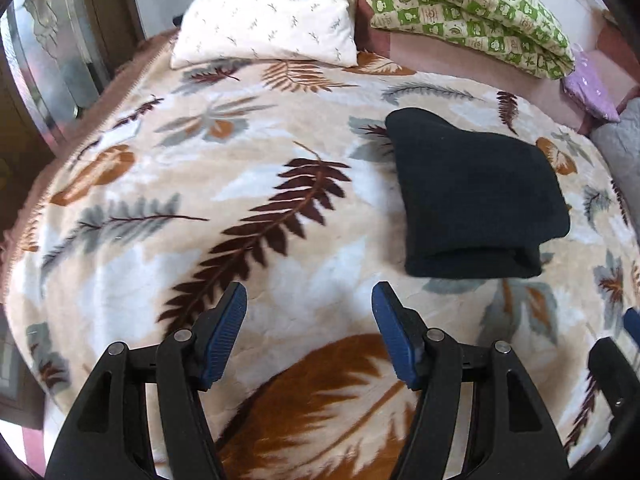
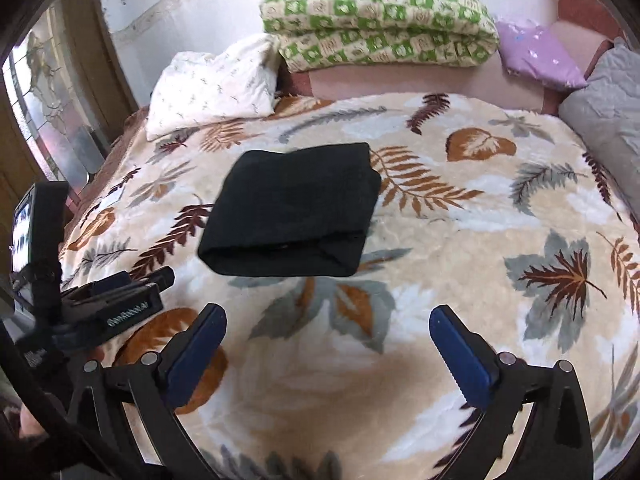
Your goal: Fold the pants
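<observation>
We hold both tools back from the pants [image 2: 290, 208], which lie as a compact black bundle on the leaf-print blanket [image 2: 460, 240], and that distance reads to us as the fold being finished: nothing is pinched, nothing dangles, and the cloth rests on its own. The left gripper [image 1: 310, 334] has its blue pads spread wide with only blanket between them, and the right gripper [image 2: 328, 354] is spread wider still, also empty; both hover near the front edge of the bed, the left one just to the left of the right. In the left wrist view the pants [image 1: 476, 196] sit ahead and to the right; in the right wrist view they sit ahead and slightly left, so the bundle lies between the two tools, farther up the bed. Its rounded folded edge faces us at the near side, with a slight gap between layers visible there. The bundle is close to square, so its long axis is hard to call. Beyond it, the white pillow [image 2: 216, 84] and the green quilt [image 2: 376, 24] stay well apart from it.
</observation>
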Demonstrator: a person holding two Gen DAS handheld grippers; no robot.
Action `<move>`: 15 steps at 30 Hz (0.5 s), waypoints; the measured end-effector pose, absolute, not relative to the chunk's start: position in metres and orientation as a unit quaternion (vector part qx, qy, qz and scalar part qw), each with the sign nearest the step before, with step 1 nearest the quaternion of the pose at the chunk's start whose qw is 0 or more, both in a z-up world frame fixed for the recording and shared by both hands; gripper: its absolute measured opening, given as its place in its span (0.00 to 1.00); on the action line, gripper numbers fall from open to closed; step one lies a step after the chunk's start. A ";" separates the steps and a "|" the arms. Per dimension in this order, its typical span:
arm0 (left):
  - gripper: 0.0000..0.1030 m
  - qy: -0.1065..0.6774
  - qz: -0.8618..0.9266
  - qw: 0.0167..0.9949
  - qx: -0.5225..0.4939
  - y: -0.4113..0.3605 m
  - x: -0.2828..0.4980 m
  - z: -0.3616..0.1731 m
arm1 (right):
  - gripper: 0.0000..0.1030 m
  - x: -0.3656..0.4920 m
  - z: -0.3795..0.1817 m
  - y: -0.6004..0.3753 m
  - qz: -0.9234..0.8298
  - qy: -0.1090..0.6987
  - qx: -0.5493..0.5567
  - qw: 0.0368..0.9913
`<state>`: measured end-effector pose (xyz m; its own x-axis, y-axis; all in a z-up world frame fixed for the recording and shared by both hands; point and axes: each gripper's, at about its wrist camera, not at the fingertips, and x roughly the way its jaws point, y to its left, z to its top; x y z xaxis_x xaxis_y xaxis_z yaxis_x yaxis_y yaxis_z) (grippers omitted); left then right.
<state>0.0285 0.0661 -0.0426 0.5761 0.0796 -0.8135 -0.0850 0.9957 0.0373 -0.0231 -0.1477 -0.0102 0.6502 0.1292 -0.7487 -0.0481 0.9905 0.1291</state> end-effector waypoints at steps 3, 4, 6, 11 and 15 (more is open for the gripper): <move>0.63 0.457 0.047 0.888 -0.015 0.072 0.022 -0.041 | 0.99 -0.032 -0.003 -0.139 0.041 0.398 0.036 0.916; 0.63 0.457 0.049 0.888 -0.020 0.074 0.019 -0.040 | 0.99 -0.035 -0.002 -0.137 0.039 0.394 0.034 0.918; 0.63 0.456 0.052 0.888 -0.020 0.075 0.017 -0.041 | 0.99 -0.038 0.000 -0.135 0.039 0.390 0.030 0.920; 0.63 0.451 0.059 0.891 -0.007 0.072 0.008 -0.042 | 0.99 -0.043 0.002 -0.134 0.030 0.385 0.026 0.922; 0.63 0.452 0.058 0.890 -0.008 0.069 0.004 -0.041 | 0.99 -0.045 0.002 -0.135 0.024 0.386 0.021 0.922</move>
